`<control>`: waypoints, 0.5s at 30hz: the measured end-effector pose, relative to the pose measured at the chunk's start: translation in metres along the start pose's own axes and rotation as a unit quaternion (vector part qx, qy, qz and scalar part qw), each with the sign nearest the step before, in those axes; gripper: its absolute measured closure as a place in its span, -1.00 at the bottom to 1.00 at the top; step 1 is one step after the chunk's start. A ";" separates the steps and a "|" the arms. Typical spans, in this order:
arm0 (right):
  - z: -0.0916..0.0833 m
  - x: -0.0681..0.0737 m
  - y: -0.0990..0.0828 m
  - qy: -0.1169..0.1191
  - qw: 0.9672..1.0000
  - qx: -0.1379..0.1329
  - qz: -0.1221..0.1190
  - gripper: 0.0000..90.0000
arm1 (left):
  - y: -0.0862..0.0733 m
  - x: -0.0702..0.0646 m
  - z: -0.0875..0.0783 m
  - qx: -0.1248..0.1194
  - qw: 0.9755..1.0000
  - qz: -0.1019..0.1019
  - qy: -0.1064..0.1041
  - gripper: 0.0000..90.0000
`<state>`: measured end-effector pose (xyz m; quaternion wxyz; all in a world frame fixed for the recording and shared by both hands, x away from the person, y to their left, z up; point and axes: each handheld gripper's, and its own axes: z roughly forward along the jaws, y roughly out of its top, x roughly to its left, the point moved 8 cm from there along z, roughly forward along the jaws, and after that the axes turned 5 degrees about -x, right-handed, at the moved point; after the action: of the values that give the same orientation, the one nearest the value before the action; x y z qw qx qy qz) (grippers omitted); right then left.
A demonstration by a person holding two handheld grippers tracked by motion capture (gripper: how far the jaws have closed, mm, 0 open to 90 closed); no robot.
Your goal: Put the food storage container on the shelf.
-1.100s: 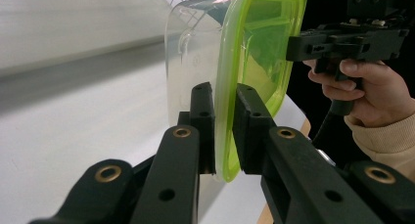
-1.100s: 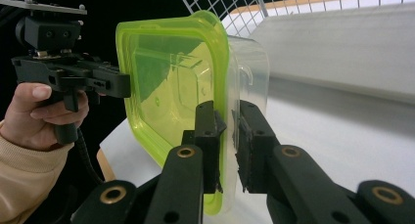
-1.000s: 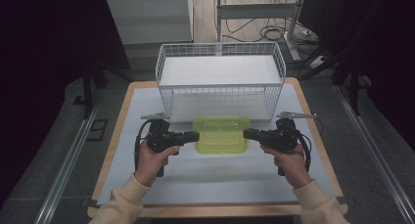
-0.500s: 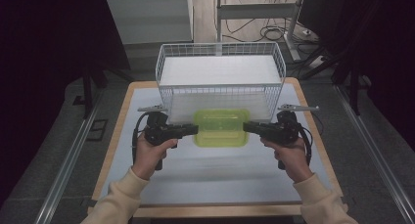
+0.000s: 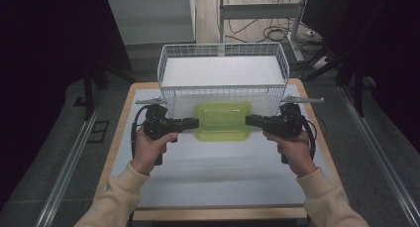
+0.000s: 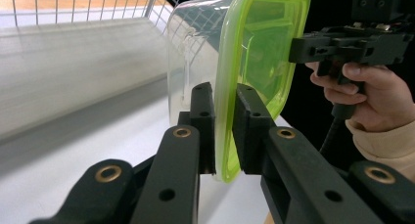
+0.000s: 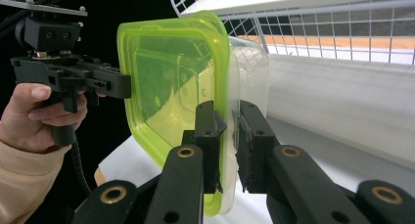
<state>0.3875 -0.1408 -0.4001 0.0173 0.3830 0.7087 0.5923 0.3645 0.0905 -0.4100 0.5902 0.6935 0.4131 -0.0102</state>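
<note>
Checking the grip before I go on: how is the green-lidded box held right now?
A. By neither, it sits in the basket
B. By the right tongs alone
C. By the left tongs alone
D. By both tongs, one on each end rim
D: the left tongs and the right tongs each clamp an end rim of the box, in front of the basket.

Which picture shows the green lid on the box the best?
The high view: the whole green lid faces the camera, held between the left gripper and right gripper before the wire basket. The left gripper view shows it edge-on above the clear box; the right gripper view shows its top slanted.
</note>
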 end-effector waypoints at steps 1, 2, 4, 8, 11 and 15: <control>0.000 0.001 0.002 0.001 1.000 -0.001 0.001 0.79 | 0.002 0.000 0.000 -0.001 1.000 0.001 0.000 0.79; 0.000 0.002 0.004 0.001 1.000 -0.001 -0.001 0.79 | 0.004 0.000 -0.001 -0.001 1.000 0.002 0.002 0.79; 0.000 0.002 0.008 -0.001 1.000 -0.004 -0.006 0.79 | 0.008 0.000 -0.001 -0.001 1.000 0.004 0.002 0.79; 0.001 0.003 0.014 -0.001 1.000 -0.007 -0.009 0.79 | 0.013 -0.001 -0.002 -0.003 1.000 0.006 0.005 0.79; 0.002 0.003 0.019 -0.004 1.000 -0.007 -0.012 0.79 | 0.017 0.000 -0.001 -0.005 1.000 0.002 0.008 0.79; 0.003 0.002 0.023 -0.007 1.000 -0.009 -0.018 0.79 | 0.020 0.001 -0.001 -0.007 1.000 0.003 0.010 0.79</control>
<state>0.3996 -0.1368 -0.3800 0.0363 0.3742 0.7102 0.5953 0.3765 0.0922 -0.3936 0.5908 0.6908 0.4168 0.0011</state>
